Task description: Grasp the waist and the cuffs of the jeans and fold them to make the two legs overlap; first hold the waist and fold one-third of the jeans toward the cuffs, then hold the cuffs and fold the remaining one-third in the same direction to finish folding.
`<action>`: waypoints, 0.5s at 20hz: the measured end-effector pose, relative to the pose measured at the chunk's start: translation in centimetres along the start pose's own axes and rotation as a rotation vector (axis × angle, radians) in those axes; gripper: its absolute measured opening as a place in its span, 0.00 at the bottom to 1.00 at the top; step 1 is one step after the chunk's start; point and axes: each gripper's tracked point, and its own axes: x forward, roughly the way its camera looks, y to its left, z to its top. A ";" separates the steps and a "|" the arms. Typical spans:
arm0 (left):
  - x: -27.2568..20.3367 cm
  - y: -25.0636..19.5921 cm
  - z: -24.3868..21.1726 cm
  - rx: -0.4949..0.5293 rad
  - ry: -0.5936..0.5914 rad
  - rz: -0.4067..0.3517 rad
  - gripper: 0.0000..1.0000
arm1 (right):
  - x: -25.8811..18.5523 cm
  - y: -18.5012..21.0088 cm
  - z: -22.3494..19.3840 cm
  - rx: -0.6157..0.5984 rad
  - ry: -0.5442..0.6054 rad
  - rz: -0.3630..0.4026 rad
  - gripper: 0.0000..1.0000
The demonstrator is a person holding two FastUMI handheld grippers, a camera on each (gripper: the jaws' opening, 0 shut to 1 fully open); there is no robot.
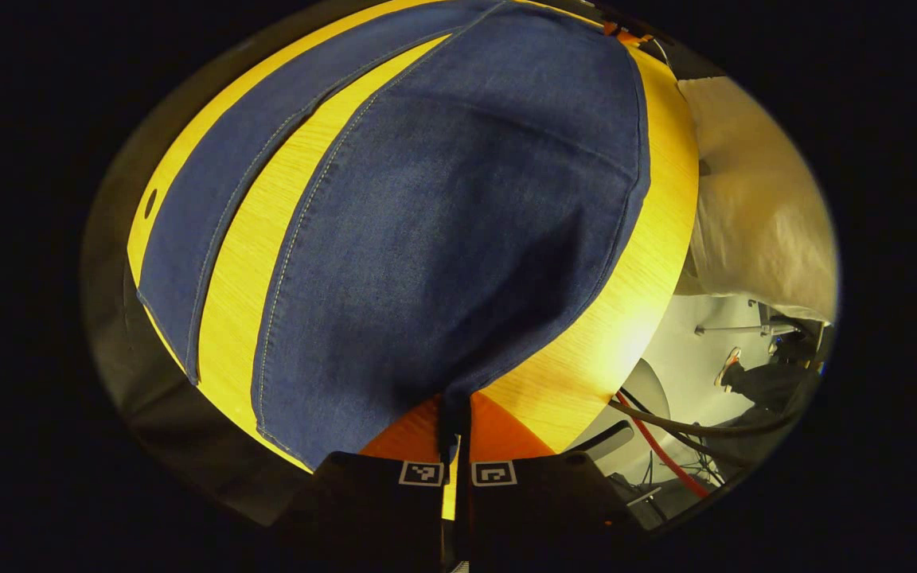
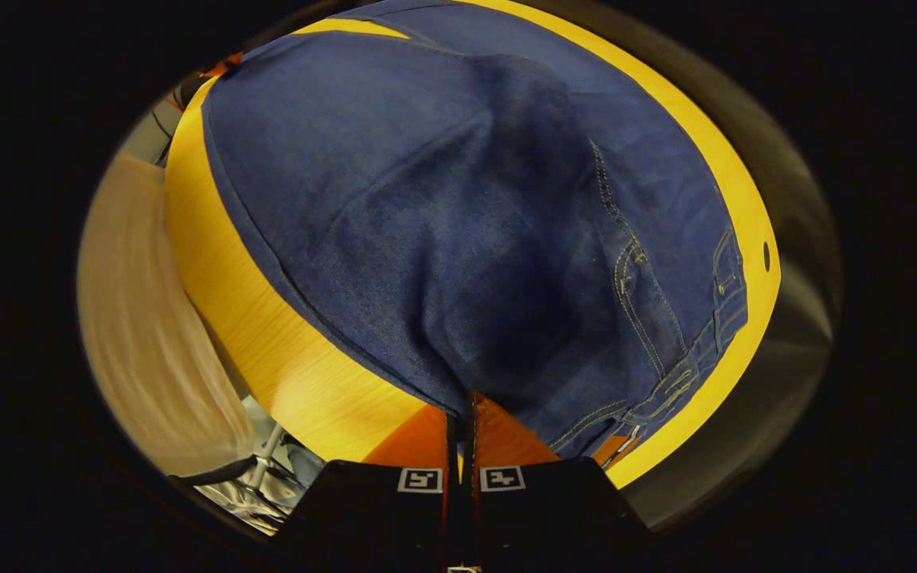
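Jeans (image 1: 458, 223): blue denim, soft, limp, fairly heavy; judged to sag between holds, best taken at hems and waistband. They lie on the yellow wooden table (image 1: 634, 318), legs parted. Left gripper (image 1: 458, 426) is pinched on the near leg's edge; right gripper (image 2: 460, 426) is pinched on denim near the waistband (image 2: 713, 334).

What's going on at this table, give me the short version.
A person is folding a pair of jeans on a yellow wooden table with two hand-held tools. The left claw is shut on the edge of one leg near the cuff end, lifting the denim into a hump. The right claw is shut on the fabric edge near the waist, where the pocket stitching shows. The other leg lies flat with bare table between the two, so the legs do not overlap yet.
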 end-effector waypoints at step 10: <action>-0.8 0.4 -0.8 -0.133 0.056 -0.069 0.00 | -2.0 -0.1 -0.2 0.112 -0.037 -0.027 0.03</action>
